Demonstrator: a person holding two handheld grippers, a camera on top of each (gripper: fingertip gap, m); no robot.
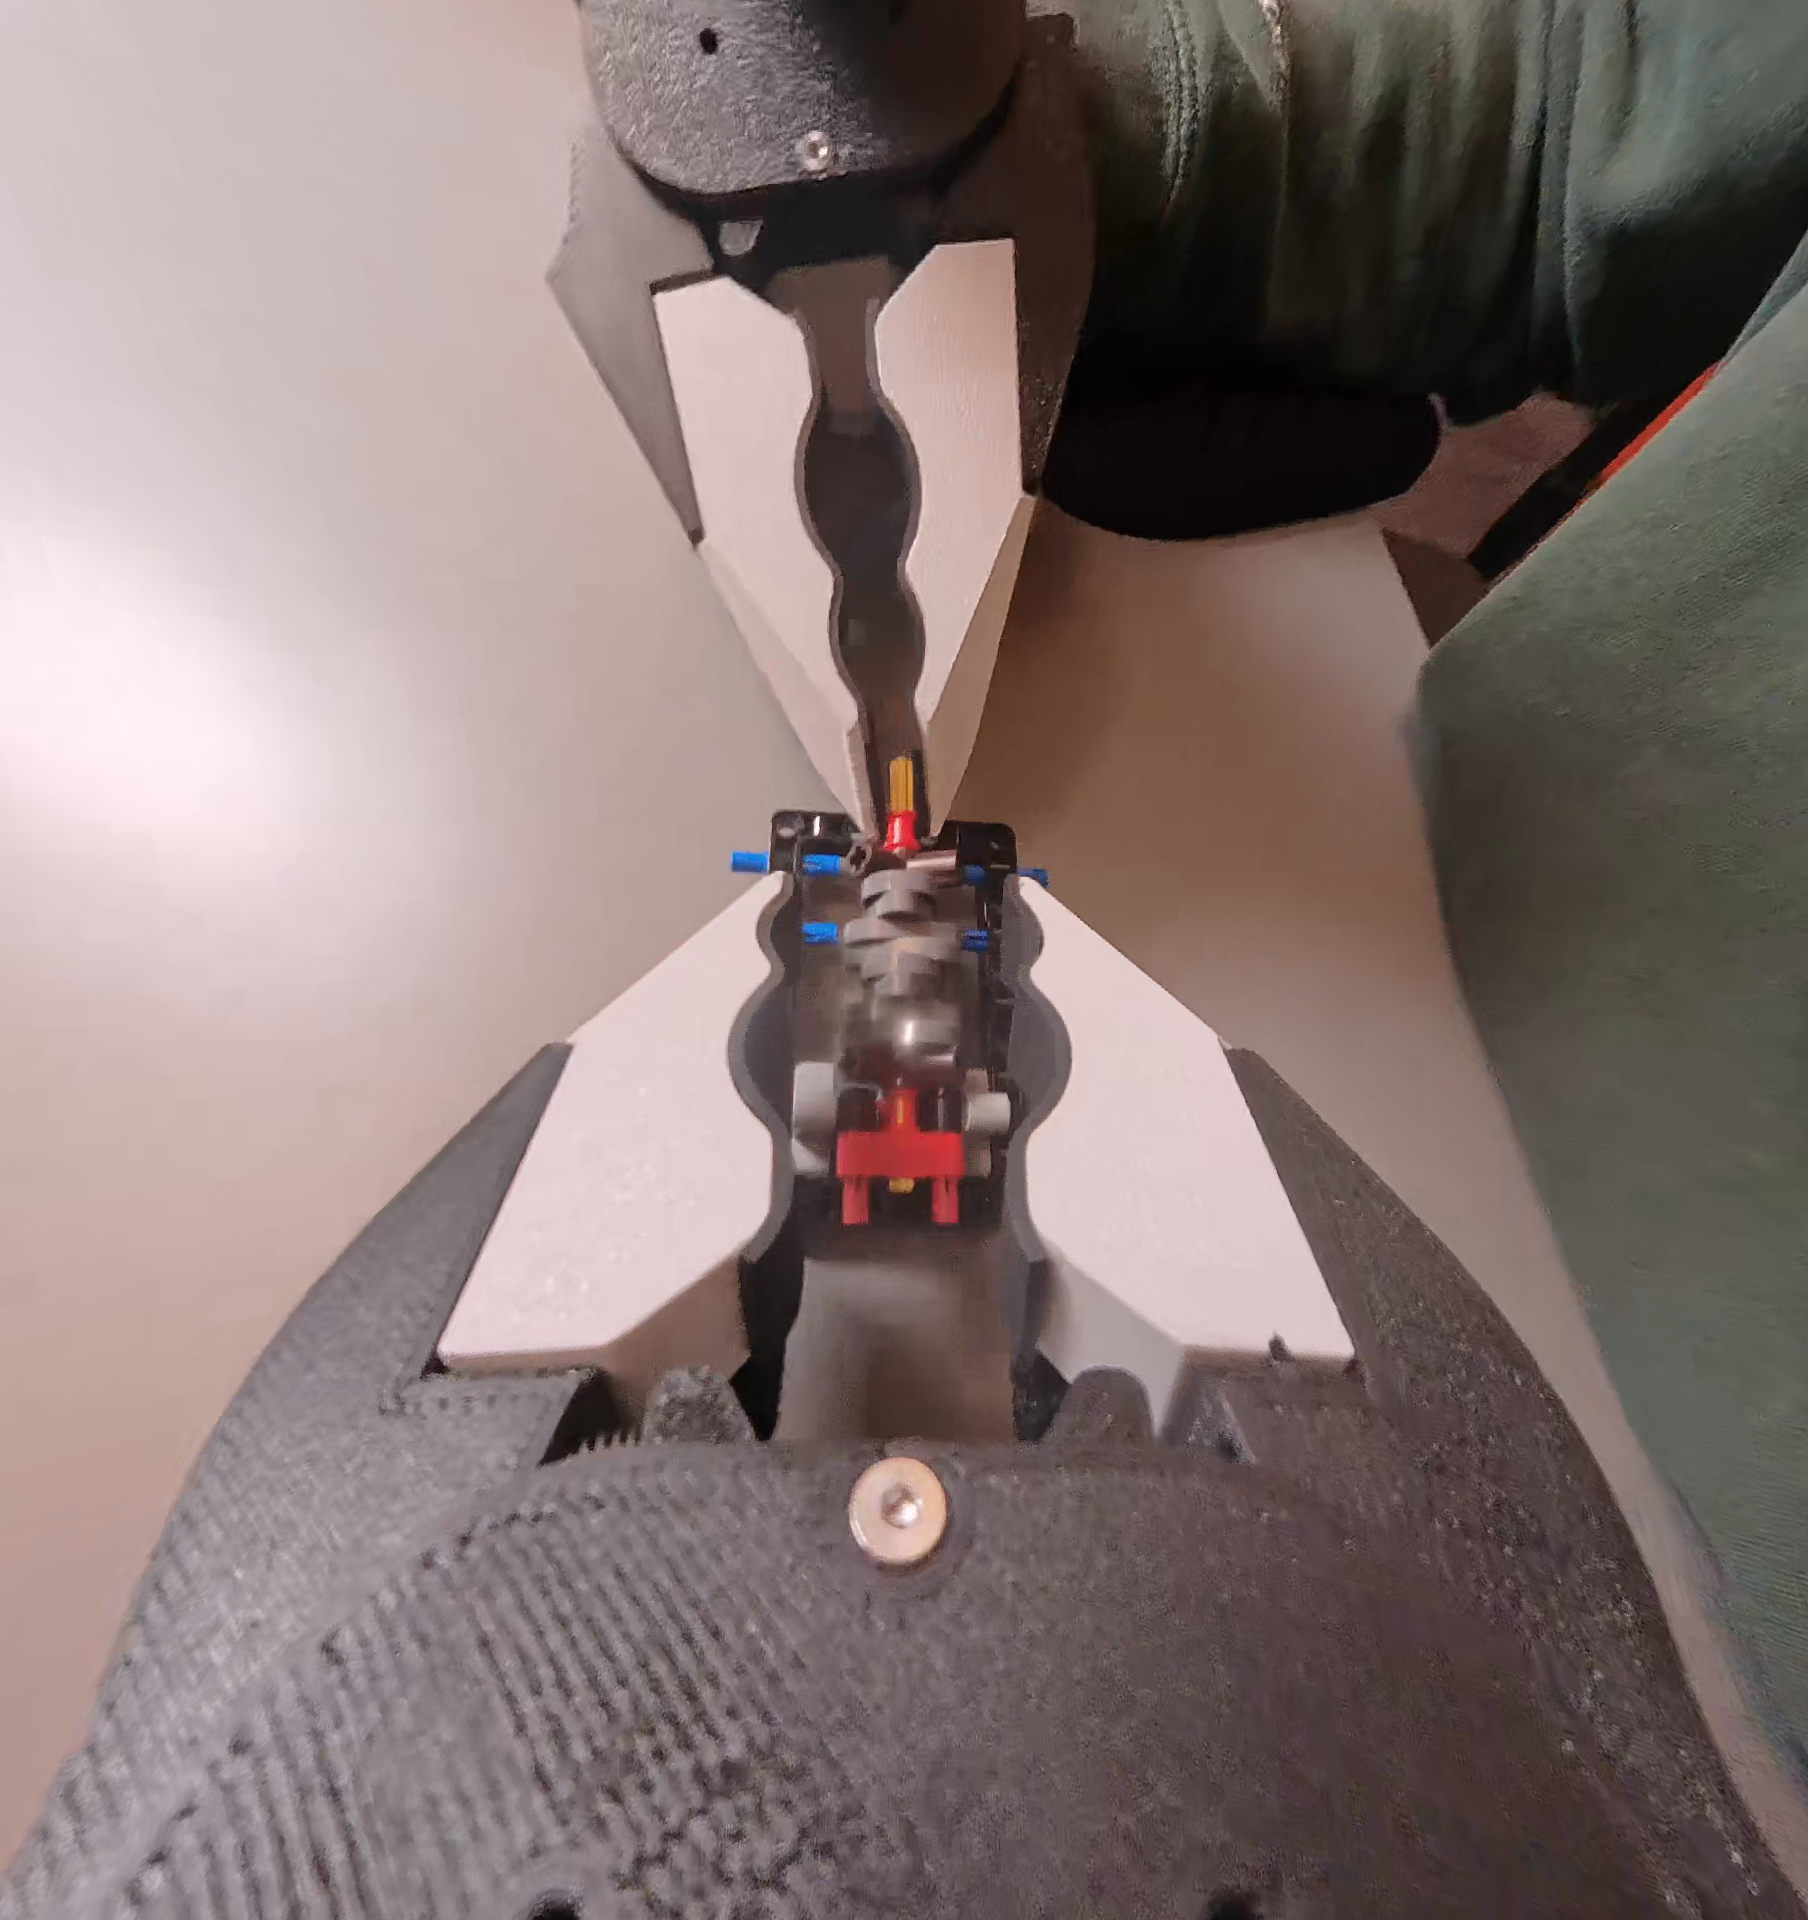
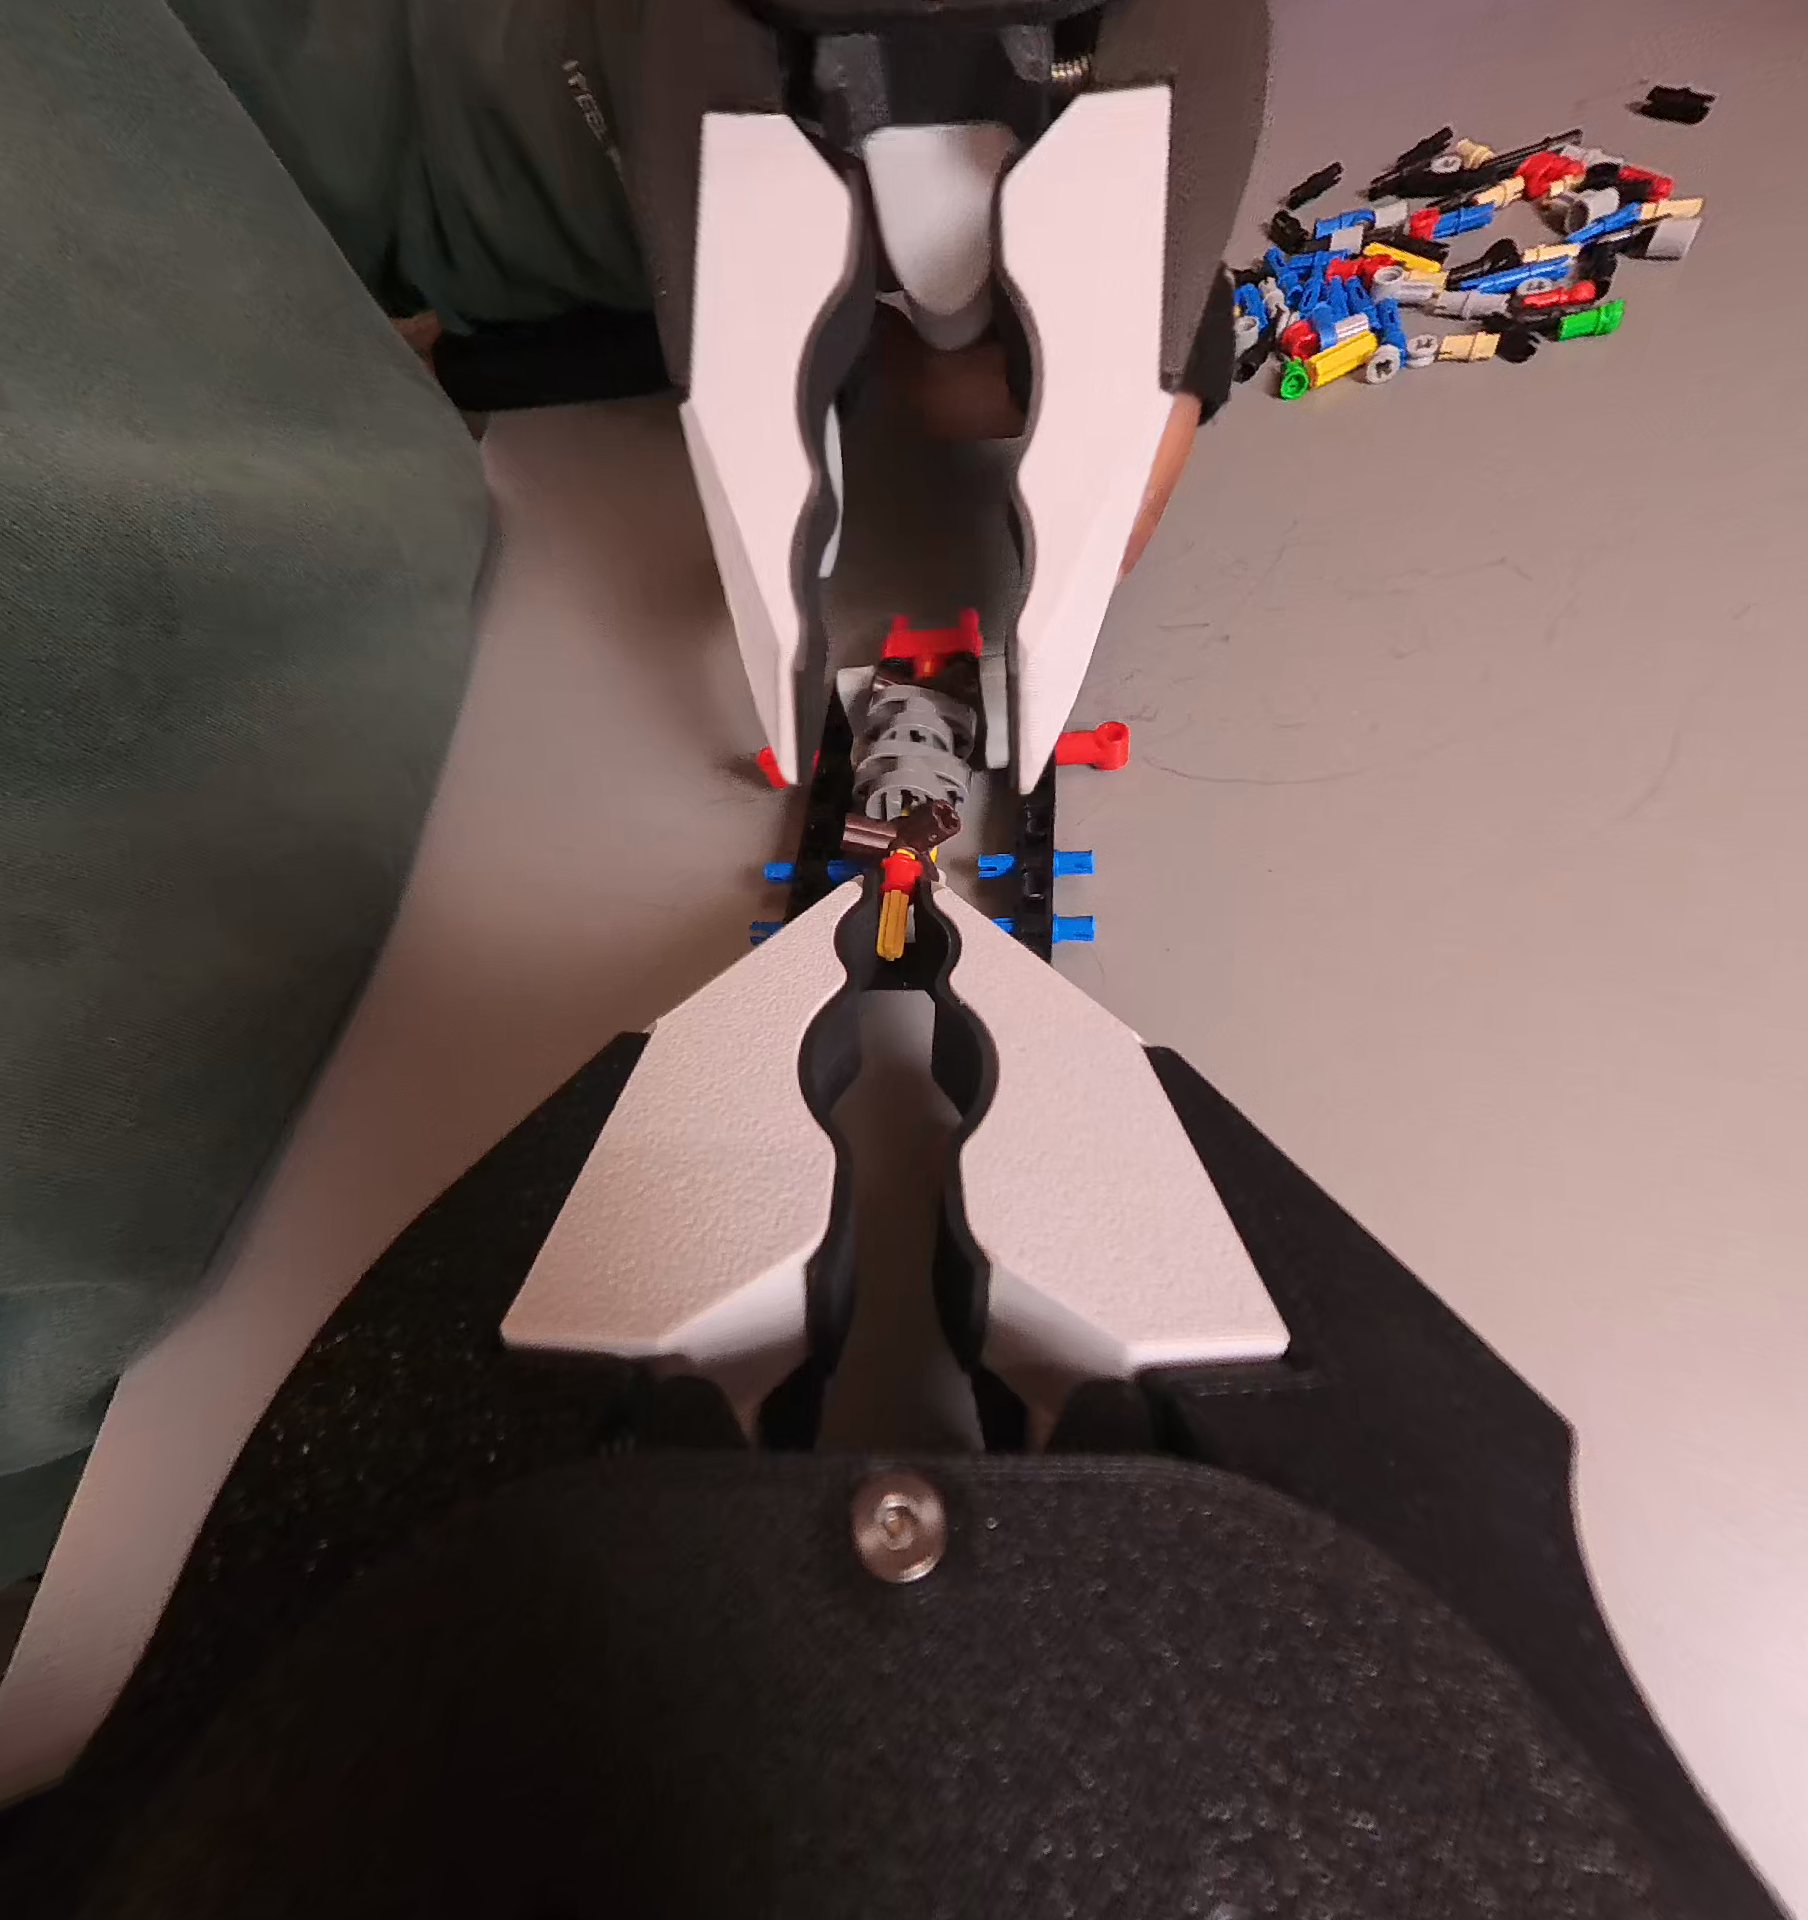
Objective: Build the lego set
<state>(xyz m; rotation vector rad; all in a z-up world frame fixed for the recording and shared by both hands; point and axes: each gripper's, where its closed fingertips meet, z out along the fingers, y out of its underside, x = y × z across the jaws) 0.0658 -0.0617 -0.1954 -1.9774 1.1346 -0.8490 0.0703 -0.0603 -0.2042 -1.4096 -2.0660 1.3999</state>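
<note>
Lego assembly between (clamping) left jaws

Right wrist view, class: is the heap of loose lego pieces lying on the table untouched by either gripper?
Yes: the heap of loose lego pieces lies on the table at upper right, apart from both grippers.

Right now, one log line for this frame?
left gripper: shut on lego assembly | right gripper: shut on yellow axle | loose parts pile: untouched
</note>
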